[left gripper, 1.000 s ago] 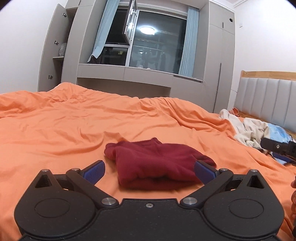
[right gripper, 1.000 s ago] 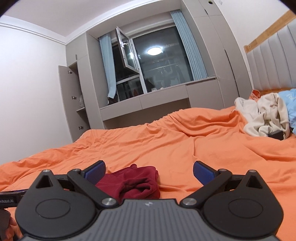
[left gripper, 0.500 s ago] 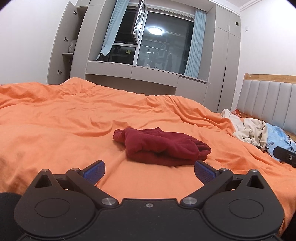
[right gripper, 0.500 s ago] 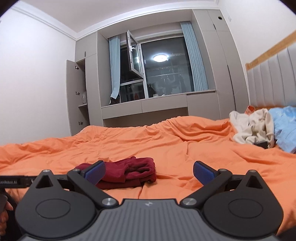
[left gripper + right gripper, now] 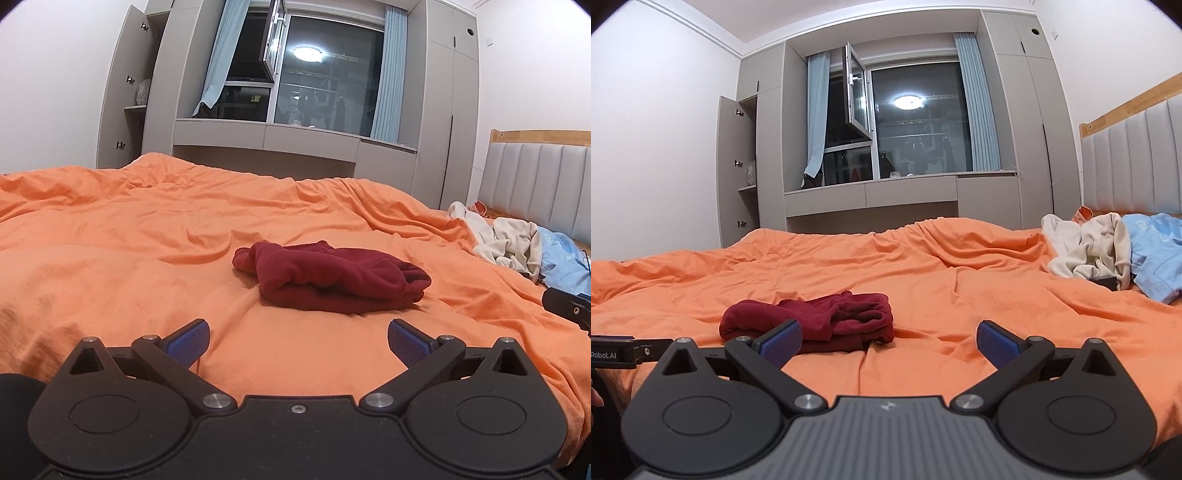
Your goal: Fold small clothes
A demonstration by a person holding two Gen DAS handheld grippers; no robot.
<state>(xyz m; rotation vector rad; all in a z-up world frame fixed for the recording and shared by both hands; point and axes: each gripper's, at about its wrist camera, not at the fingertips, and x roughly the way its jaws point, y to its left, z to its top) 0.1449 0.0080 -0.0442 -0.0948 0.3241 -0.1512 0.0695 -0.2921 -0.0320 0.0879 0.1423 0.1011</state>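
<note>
Orange bedspread [image 5: 110,258] bears folded maroon garment [image 5: 332,280] lengthwise left-right; both tools spread, empty.

The left gripper [image 5: 298,341] sits low at 6 o'clock, its blue-padded fingers [image 5: 188,338] spread wide with nothing between them. Ahead of it, toward 12 o'clock, a folded dark red garment [image 5: 332,280] lies on the orange bedspread [image 5: 110,258], apart from the fingers. At 3 o'clock a cream garment [image 5: 509,243] and a light blue one [image 5: 565,258] lie heaped near the grey headboard [image 5: 535,177]. The edge of a black device [image 5: 567,306] shows at the right border
</note>
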